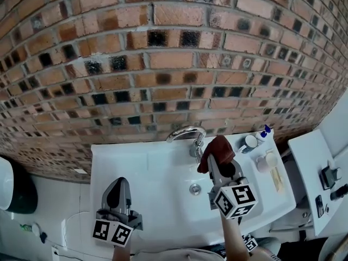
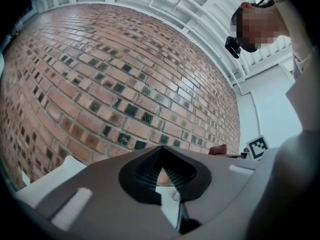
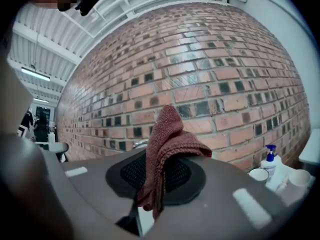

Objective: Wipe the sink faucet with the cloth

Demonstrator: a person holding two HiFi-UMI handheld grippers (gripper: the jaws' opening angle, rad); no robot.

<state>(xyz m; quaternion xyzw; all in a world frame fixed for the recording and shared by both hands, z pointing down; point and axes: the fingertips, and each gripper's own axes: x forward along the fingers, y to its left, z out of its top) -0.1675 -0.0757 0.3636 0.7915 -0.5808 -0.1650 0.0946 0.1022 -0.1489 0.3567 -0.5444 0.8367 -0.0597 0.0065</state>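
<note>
A chrome faucet (image 1: 187, 135) curves over a white sink (image 1: 130, 170) set against a brick wall. My right gripper (image 1: 216, 165) is shut on a reddish-brown knitted cloth (image 1: 217, 148), held just right of the faucet's spout. In the right gripper view the cloth (image 3: 167, 149) stands up between the jaws and drapes over them, with a sliver of the faucet (image 3: 140, 144) behind it. My left gripper (image 1: 118, 192) hovers over the sink's front left, jaws shut with nothing between them (image 2: 162, 171).
A drain (image 1: 194, 188) sits mid-basin. On the sink's right ledge stand a white cup (image 1: 249, 142), a blue-topped pump bottle (image 1: 263, 132) and another cup (image 1: 267, 161). A white unit (image 1: 318, 173) stands at the right, a dark bin (image 1: 19, 192) at the left.
</note>
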